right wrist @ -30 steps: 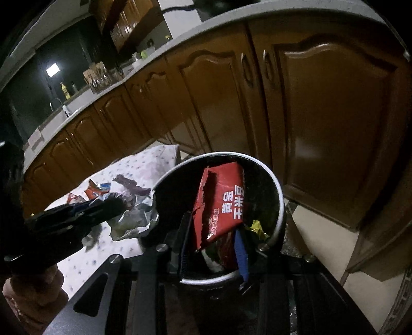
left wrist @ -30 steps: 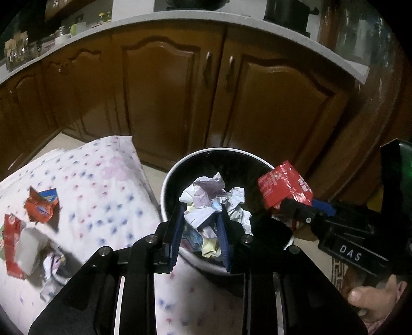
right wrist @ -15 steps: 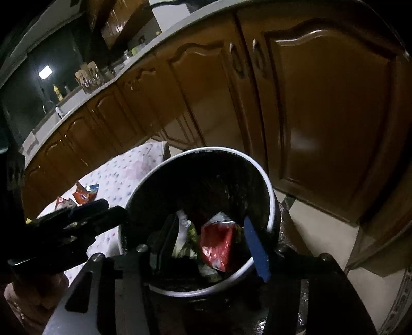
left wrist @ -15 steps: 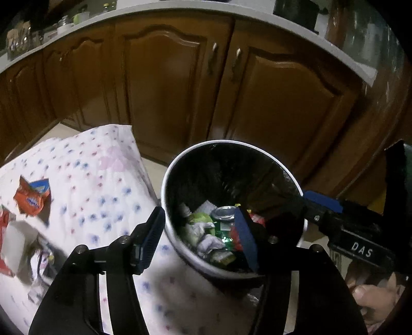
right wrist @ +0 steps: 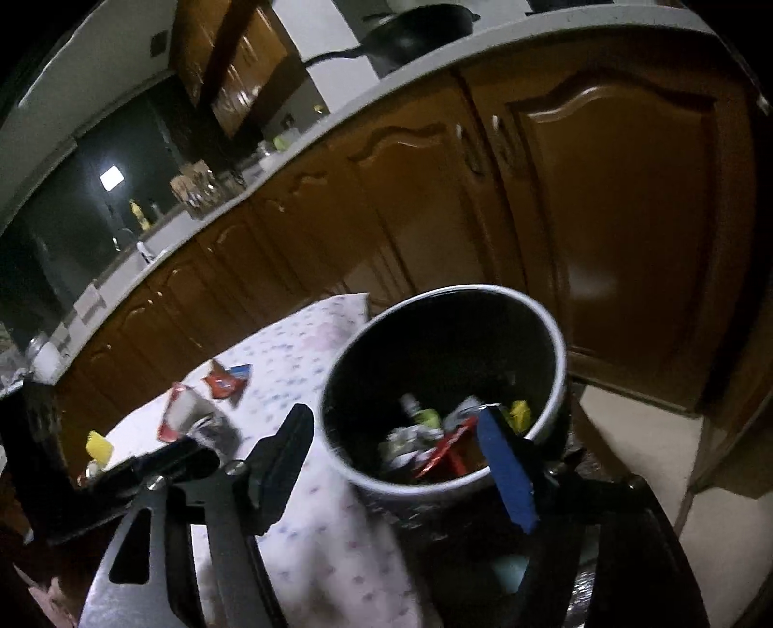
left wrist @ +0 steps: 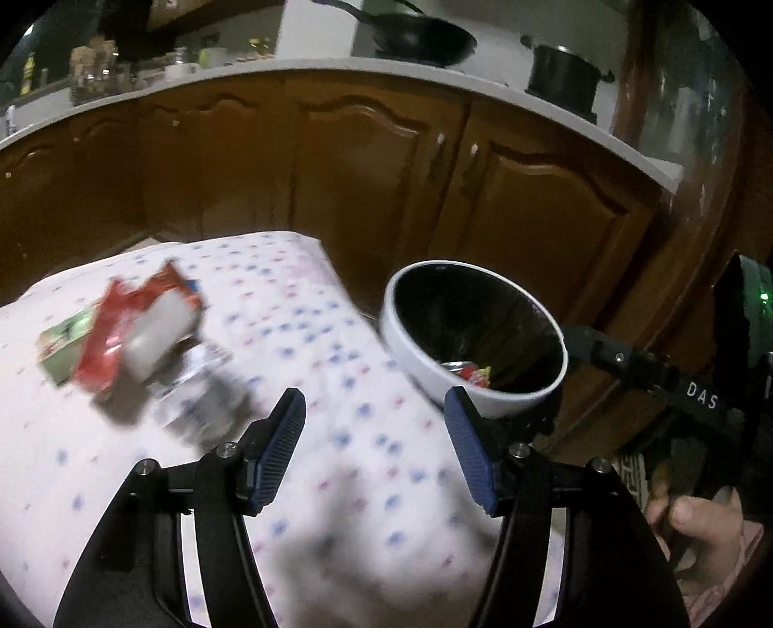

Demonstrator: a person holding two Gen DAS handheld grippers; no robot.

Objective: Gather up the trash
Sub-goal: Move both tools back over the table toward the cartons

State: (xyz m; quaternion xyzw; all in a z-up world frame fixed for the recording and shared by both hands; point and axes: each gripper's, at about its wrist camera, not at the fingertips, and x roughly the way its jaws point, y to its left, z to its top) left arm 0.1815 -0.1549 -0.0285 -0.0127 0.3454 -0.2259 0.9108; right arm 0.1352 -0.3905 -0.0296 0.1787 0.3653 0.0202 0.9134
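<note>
A round bin point(left wrist: 425, 362) with a white rim and black inside stands at the right edge of the cloth-covered table; it also shows in the right wrist view point(right wrist: 560, 367), holding crumpled wrappers point(right wrist: 435, 444). My left gripper point(left wrist: 377, 449) is open and empty over the cloth, left of the bin. My right gripper point(right wrist: 401, 463) is open and empty just in front of the bin. A pile of trash lies on the cloth: a red wrapper point(left wrist: 116, 333), a white piece point(left wrist: 154, 333) and a silvery wrapper point(left wrist: 198, 391).
The white flowered cloth point(left wrist: 299, 338) covers the table. Brown kitchen cabinets point(left wrist: 367, 159) stand close behind, with a pan point(left wrist: 420, 38) and a pot point(left wrist: 560, 77) on the counter. More wrappers point(right wrist: 222, 381) and a yellow piece point(right wrist: 99, 447) show in the right wrist view.
Both grippers opened and dropped their trash into the bin: the left its crumpled paper, the right its red packet. Both then pulled back, the left swinging toward the trash on the cloth.
</note>
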